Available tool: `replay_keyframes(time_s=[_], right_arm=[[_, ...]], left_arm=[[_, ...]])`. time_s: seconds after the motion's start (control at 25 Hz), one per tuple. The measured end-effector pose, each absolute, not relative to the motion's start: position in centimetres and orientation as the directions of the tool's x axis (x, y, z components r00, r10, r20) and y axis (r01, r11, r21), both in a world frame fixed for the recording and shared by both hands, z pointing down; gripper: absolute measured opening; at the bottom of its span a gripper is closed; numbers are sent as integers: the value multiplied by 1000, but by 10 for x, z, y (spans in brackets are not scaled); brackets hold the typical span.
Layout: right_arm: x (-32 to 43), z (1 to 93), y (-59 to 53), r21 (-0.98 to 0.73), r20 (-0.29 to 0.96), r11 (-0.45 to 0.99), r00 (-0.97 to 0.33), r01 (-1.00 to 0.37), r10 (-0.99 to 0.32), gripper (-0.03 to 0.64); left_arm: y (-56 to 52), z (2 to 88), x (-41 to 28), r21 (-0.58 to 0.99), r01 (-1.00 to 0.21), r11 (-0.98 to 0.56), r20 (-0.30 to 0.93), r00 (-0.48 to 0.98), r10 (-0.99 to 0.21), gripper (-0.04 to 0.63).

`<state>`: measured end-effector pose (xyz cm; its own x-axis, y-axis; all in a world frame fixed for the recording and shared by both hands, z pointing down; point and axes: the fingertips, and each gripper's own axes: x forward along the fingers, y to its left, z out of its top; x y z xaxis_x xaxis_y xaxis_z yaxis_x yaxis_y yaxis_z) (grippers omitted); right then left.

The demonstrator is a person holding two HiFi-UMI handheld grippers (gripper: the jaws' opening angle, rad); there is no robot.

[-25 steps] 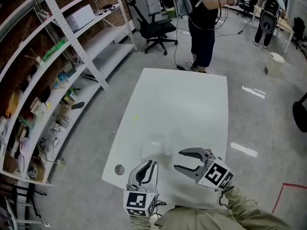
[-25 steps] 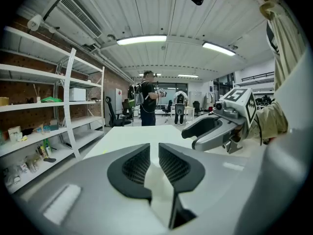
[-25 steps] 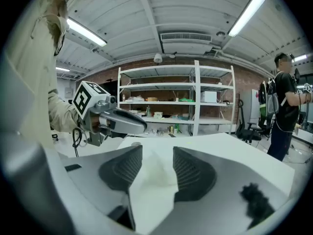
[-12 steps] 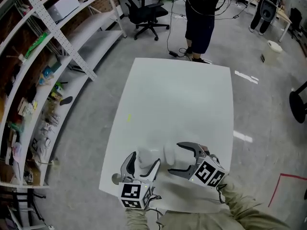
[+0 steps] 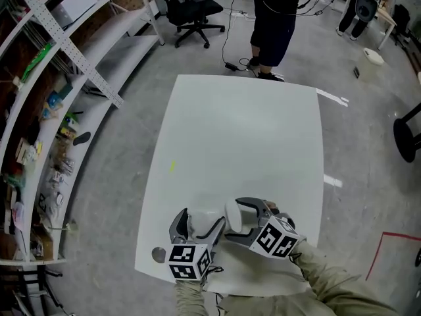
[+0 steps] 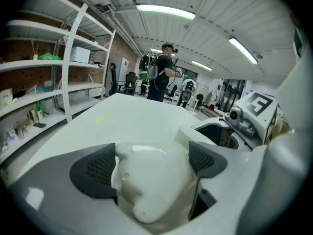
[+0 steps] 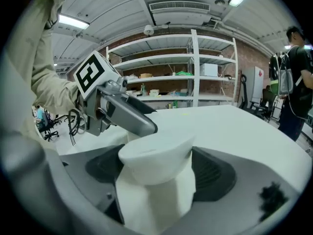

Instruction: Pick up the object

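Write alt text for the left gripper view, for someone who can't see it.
The left gripper is opening its jaws, a rounded white object between them, on a white table. Shelves stand at left, and a person stands past the table's far end.

1. A white rectangular table (image 5: 243,130) stood on a grey floor and carried a small yellow-green mark (image 5: 172,166).
2. Near its front edge, a white rounded object (image 5: 205,214) sat between the opening jaws of the left gripper (image 5: 199,219) and the right gripper (image 5: 231,217).
3. A person in dark clothing (image 5: 271,25) stood at the far edge. A black office chair (image 5: 191,8) and white metal shelving (image 5: 59,51) stood to the left.
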<state>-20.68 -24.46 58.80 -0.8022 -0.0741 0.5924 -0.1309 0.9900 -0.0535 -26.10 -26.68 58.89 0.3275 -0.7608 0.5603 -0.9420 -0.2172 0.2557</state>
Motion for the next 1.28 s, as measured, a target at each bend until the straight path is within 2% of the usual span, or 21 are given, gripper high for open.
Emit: replay_keyframes(time_s=[0.24,0.56,1.0,1.28], right_arm=[[-208,593,-254,-44,584,984,-804,-170,-113,424],[-200,590,-251,-4,573,982,-806,-187,-151,423],[-193,521,-239,80,456,971,-858,-225,-237,423],[-165,473,-203,153,385,961,-881,-232,-274,423]], left_arm=[[-274,587,-261,289,-939,-187,534,320,-783,460],[-271,579,-254,210,-957,-202,546,286,-788,460],[-260,500,-246,96,-964,-247,422,264,-868,459],[-222,446,-217,27,-966,-255,335,249,-909,459]])
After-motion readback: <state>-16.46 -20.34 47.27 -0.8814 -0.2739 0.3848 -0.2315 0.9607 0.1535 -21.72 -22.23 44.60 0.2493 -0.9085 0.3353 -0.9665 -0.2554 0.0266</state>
